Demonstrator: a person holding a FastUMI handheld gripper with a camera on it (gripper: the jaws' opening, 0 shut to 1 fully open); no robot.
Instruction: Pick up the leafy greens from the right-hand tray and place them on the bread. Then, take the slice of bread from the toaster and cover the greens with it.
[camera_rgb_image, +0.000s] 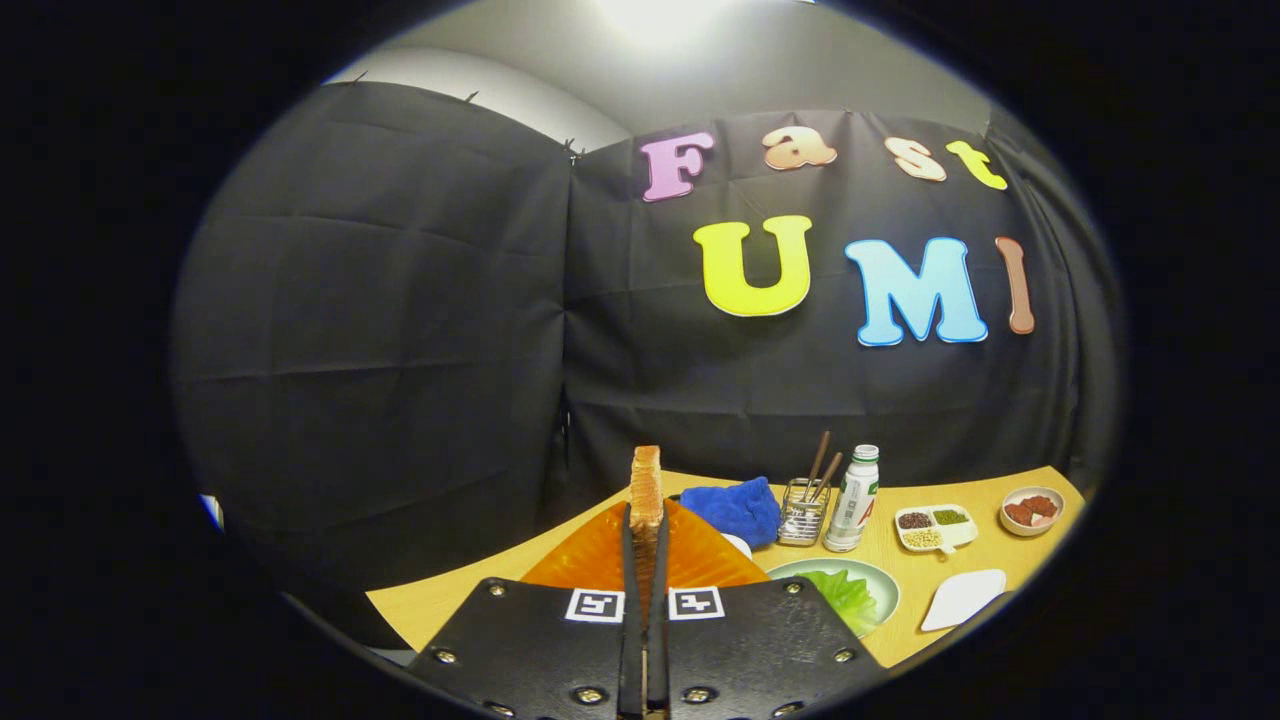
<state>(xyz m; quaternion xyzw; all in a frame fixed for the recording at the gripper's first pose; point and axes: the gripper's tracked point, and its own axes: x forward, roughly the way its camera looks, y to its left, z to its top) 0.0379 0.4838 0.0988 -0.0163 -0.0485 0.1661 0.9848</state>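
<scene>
We are in a staged recording booth.
Black cloth wall (420, 330) behind our wooden table (1000, 575) of kitchen props.

On your wooden bench (1010, 560): one toasted bread slice (646, 490), one blue cloth (738, 508), one wire holder (802, 514) with two brown sticks (821, 468), one white bottle (853, 499), one green plate (884, 588), one three-part white dish (935, 527), one small bowl (1031, 510).

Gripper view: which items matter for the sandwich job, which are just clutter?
Job:
toasted bread slice, clamped edge-on in the gripper
leafy greens on pale green plate

Clutter:
blue cloth
wire chopstick holder
white bottle
divided bean dish
small bowl
</scene>
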